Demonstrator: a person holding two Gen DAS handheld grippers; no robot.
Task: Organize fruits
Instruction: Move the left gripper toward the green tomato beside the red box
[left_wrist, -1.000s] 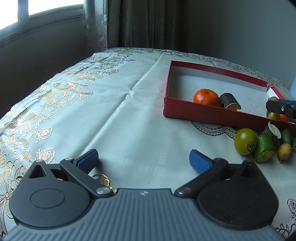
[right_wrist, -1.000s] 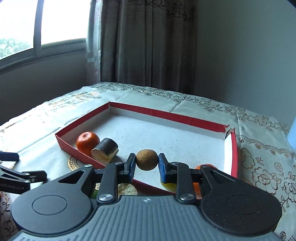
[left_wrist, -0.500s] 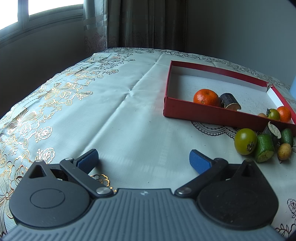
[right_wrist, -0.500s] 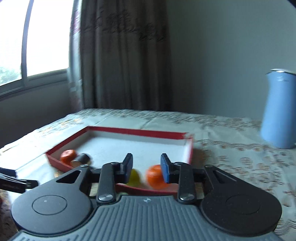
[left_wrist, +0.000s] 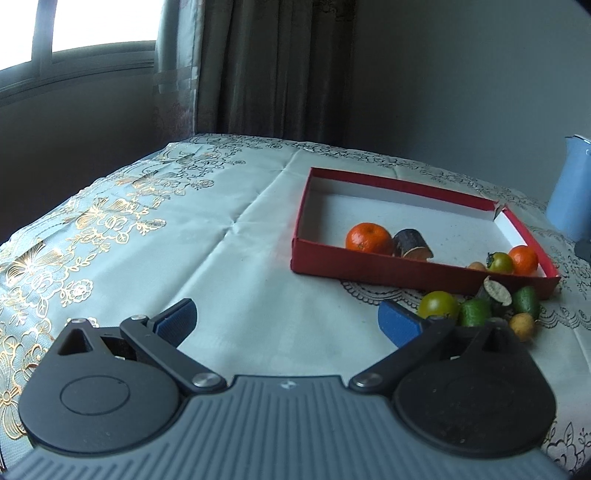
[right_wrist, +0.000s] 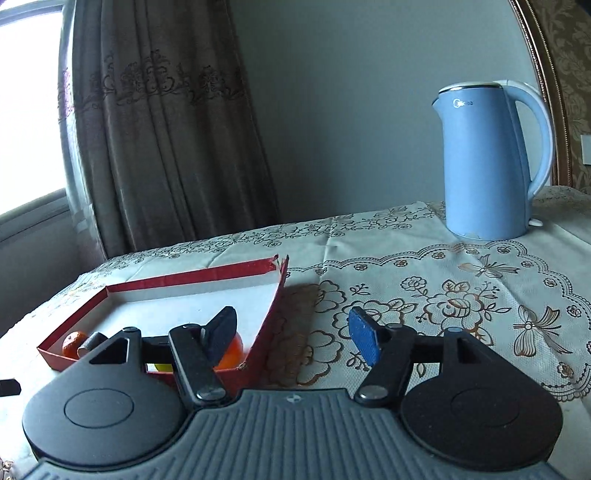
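Red tray (left_wrist: 388, 267) on floral tablecloth (left_wrist: 155, 236): holds two oranges, dark log piece, green tomato, small brown fruit. More fruits (left_wrist: 476, 310) just outside tray's near wall. Blue kettle (right_wrist: 487, 162) beyond tray; curtain, window behind. Left gripper (left_wrist: 286, 321) wide, empty. Right gripper (right_wrist: 295, 334) just opening, nothing between.

Two low wrist views over tablecloth (left_wrist: 258, 258); shared red tray (left_wrist: 406, 271).

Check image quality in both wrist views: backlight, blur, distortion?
Left wrist: window blown out, wall dark, red box and fruit sharp, table edge bowed by fisheye. Right wrist: window overexposed at left, kettle crisp, no motion blur, corners vignetted.
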